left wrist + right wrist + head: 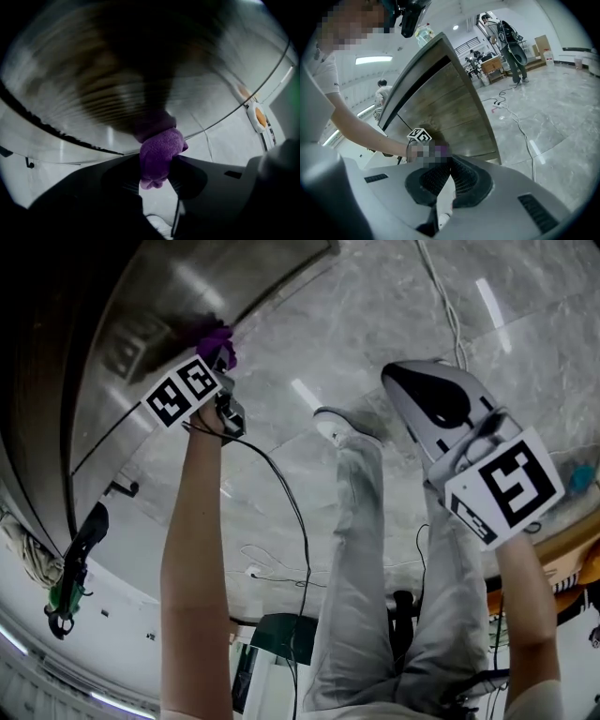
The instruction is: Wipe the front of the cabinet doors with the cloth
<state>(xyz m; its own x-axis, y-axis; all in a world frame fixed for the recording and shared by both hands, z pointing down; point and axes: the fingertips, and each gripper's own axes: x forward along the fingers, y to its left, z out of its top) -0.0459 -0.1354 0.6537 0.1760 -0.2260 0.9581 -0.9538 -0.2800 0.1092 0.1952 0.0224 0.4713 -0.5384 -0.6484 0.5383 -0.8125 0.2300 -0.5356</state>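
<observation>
Two grippers in play, and only one is working. The left gripper (157, 165) has its jaws clamped on a purple cloth (160, 149), which bulges out ahead of the tips as a fat wad, with a small tail poking back between the pads. The front of that wad is pressed against the wood-grain cabinet door (112, 70), low on the panel and close to its bottom edge (the surface there is smeared by blur, so detail is hard to read). From the head view the cloth (217, 341) sits just beyond the marker cube, at the end of an outstretched arm. Over on the other side, the right gripper (449, 161) hangs well apart from the cabinet, above the grey marble floor (394, 315), pads together at the tips and nothing between them. A black cable (281, 486) trails beneath the left arm.
</observation>
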